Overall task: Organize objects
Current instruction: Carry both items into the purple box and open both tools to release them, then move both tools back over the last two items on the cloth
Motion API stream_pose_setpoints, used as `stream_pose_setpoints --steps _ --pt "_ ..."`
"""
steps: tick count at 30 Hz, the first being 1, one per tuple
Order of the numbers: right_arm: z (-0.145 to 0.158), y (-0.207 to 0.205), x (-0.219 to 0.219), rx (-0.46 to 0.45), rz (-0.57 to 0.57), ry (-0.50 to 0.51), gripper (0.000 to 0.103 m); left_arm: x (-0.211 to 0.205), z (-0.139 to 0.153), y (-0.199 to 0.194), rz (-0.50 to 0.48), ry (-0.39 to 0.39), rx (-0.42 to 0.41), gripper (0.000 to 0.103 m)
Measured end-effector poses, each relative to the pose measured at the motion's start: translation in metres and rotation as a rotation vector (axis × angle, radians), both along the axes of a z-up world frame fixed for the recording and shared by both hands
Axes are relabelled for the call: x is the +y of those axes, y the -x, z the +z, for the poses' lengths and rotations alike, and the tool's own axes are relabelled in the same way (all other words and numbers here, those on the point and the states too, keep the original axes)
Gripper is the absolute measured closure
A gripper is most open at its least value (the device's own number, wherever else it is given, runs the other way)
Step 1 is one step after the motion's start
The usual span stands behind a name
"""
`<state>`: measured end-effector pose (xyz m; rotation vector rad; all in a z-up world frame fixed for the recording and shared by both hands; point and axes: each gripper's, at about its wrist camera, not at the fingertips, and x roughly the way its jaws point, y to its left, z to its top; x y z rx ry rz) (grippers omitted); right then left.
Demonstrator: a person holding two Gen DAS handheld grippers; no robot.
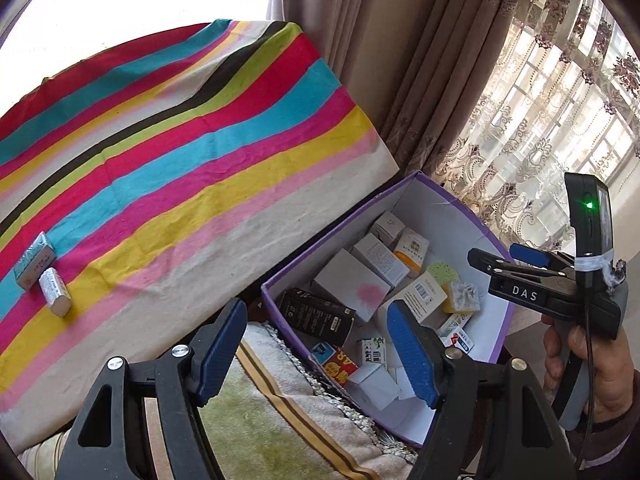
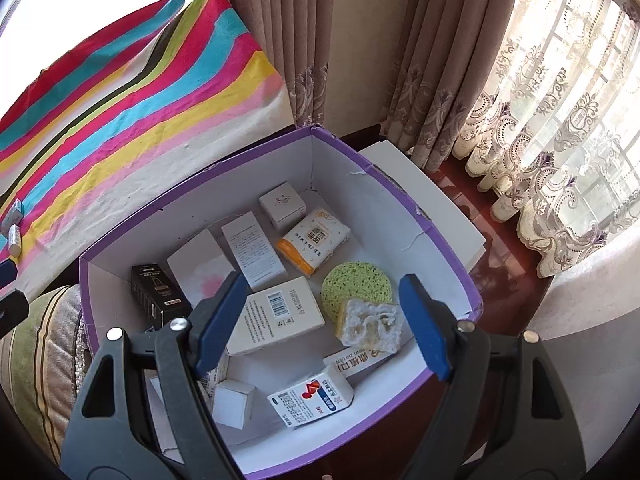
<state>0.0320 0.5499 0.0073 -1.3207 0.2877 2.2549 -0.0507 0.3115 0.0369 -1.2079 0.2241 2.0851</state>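
Note:
A purple box (image 2: pixel 224 170) with white inside holds several small cartons, a round green sponge (image 2: pixel 352 286) and a yellow-white sponge piece (image 2: pixel 370 326). The box also shows in the left wrist view (image 1: pixel 476 210). My right gripper (image 2: pixel 324 316) is open and empty above the box. It shows from the side in the left wrist view (image 1: pixel 500 258). My left gripper (image 1: pixel 316 344) is open and empty, between the striped cloth and the box. Two small packets, one teal-topped (image 1: pixel 34 260) and one white (image 1: pixel 56 292), lie on the striped cloth (image 1: pixel 180 152) at the left; both show small in the right wrist view (image 2: pixel 14 224).
The striped cloth covers a raised surface left of the box. A green-and-beige cushion (image 1: pixel 256 412) lies below the left gripper. Curtains (image 2: pixel 440 60) and lace drapes hang behind and right. A white board (image 2: pixel 436 204) sits behind the box on dark wood.

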Motion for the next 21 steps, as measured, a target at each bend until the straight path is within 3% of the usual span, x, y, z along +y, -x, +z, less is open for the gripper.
stream_pose_setpoints --steps 11,21 --pt "0.001 0.02 -0.034 0.003 0.062 0.018 0.022 -0.062 -0.003 0.03 0.125 -0.014 -0.04 0.029" --pt "0.004 0.055 -0.087 0.011 0.185 0.028 0.022 -0.127 -0.01 0.059 0.249 0.015 -0.046 0.029"
